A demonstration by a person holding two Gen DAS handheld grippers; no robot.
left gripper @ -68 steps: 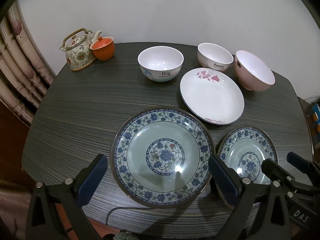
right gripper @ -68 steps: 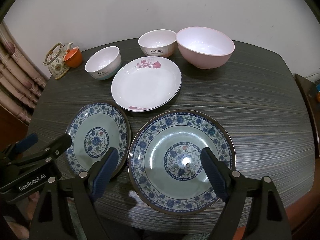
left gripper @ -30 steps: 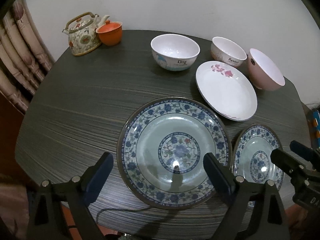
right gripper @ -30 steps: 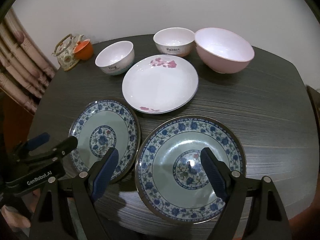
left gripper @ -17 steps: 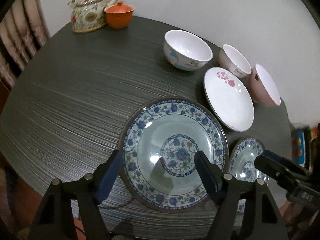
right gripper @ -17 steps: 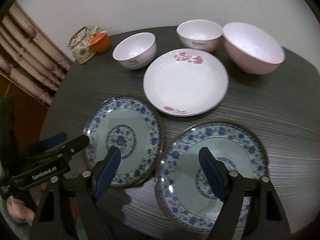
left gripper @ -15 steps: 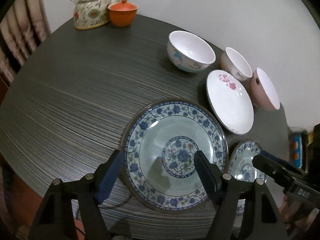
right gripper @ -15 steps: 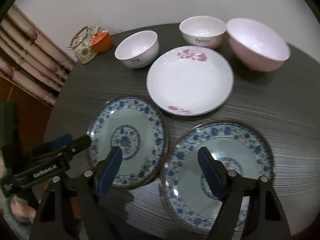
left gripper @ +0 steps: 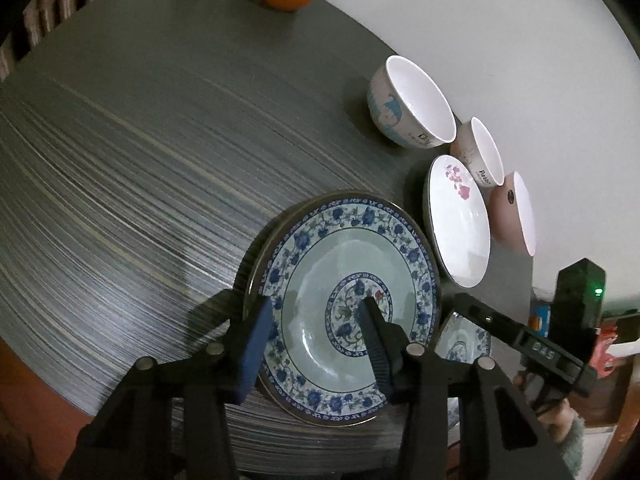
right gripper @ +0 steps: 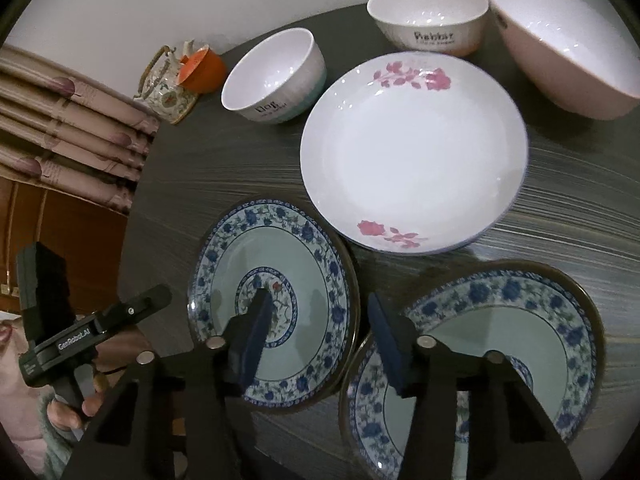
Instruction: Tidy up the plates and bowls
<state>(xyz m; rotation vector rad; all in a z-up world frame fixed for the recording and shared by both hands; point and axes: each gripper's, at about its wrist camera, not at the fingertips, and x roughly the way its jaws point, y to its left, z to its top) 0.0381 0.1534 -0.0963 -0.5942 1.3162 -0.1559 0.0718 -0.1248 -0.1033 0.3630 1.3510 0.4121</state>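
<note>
The dark surface (left gripper: 120, 140) is still carrying every dish apart; nothing is stacked. Both grippers, left (left gripper: 316, 336) and right (right gripper: 316, 332), are hovering with released fingers over the blue plates (left gripper: 348, 280) near the front edge.

Black left gripper (left gripper: 316, 330), blue pads (left gripper: 256, 344), silver screws; right gripper (right gripper: 316, 330) alike; fuzzy grey-green sleeve (left gripper: 570, 446).

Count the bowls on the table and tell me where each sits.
3, all along the far edge by the wall: the Dog bowl on the left, the Rabbit bowl in the middle, the pink bowl on the right. None appears hidden.
</note>
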